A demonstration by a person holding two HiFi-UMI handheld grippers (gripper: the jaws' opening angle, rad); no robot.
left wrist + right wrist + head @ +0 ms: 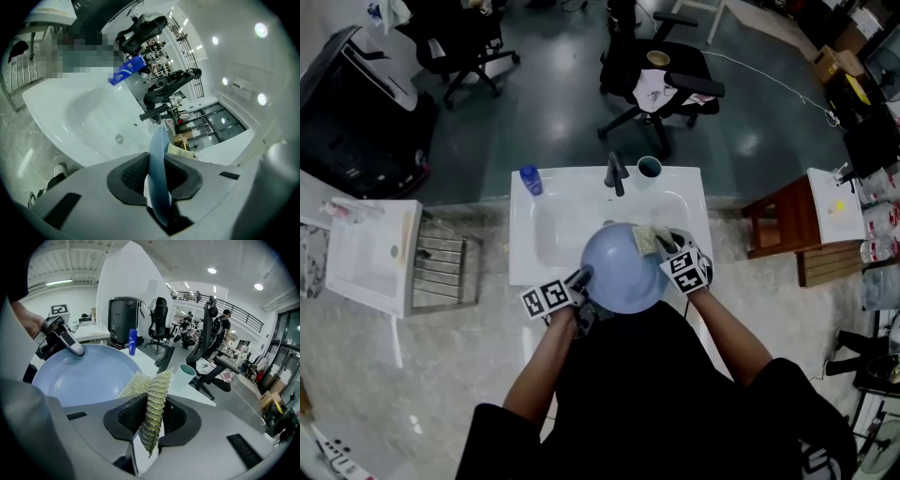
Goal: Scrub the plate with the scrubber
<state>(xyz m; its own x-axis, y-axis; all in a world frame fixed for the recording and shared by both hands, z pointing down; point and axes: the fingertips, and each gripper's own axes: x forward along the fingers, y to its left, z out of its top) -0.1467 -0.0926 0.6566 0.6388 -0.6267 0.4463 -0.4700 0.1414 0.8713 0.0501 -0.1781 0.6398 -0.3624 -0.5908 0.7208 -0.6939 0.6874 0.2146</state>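
Currently holding plate [619,272] by its near rim over sink [525,246], left gripper [584,277] clamped on it, scrubber [645,239] pinched in right gripper [664,246] at far rim; best to brace plate, press scrubber flat, sweep small circles.

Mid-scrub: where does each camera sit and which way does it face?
Head view: on the person's head, steeply down at sink and plate; forearms, left gripper, right gripper show.
Left gripper view: on left gripper, along its jaws, shut on the plate's rim, across the sink toward the faucet.
Right gripper view: on right gripper, over the plate; jaws shut on scrubber; left gripper visible opposite.
Shared: plate and blue bottle in all three.
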